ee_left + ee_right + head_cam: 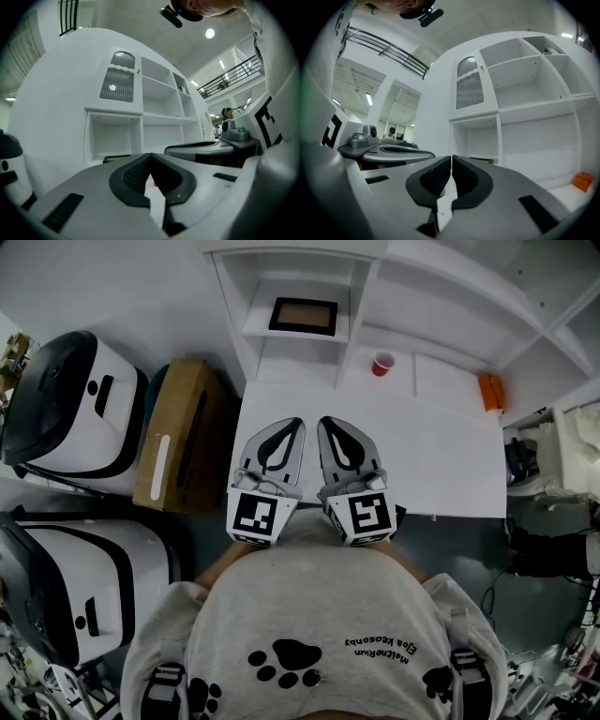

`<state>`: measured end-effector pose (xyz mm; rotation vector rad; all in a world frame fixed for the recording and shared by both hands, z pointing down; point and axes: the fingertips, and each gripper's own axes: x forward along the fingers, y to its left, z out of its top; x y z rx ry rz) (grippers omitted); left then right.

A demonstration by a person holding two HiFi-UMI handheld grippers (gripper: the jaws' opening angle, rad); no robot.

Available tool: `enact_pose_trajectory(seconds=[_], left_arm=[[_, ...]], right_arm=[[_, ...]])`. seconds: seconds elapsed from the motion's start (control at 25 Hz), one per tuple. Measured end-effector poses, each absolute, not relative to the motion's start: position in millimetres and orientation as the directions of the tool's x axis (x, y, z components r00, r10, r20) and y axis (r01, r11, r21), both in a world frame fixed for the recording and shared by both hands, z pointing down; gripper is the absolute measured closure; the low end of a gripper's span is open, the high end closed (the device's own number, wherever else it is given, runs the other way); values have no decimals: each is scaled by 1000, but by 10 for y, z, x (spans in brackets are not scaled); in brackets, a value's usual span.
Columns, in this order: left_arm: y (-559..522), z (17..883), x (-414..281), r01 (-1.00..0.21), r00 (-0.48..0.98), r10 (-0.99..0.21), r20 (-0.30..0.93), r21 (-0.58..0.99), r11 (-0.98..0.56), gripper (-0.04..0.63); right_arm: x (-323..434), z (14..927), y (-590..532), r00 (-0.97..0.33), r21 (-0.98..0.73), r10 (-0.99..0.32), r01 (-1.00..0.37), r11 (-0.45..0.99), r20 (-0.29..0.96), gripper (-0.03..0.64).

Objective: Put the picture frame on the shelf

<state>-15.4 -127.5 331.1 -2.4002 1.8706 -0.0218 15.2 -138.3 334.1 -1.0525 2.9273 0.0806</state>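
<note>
The picture frame (303,316) is a dark, thin-edged rectangle with a brown panel. It lies flat on the small shelf (253,330) in the narrow compartment of the white shelf unit (375,263), straight ahead of both sets of jaws and well apart from them. In the left gripper view it shows as a dark strip (117,158) ahead and left of the tips, and in the right gripper view (480,160) ahead and a little right. A red cup (382,363) stands in the wider compartment ahead and right of the jaws, with an orange object (491,392) further right. The left gripper (291,424) and right gripper (330,424) lie level side by side over the white table (450,474), pointing at the shelf unit, each clenched with nothing between its pads
</note>
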Motion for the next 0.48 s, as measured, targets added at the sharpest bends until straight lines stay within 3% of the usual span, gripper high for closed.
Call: enact_pose_trajectory(seconds=[0.48], left_arm=[[-1283, 3439, -172, -960, 259, -966, 26, -102, -260, 575]], right_arm=[[130, 3389, -1418, -782, 26, -622, -623, 782, -32, 578]])
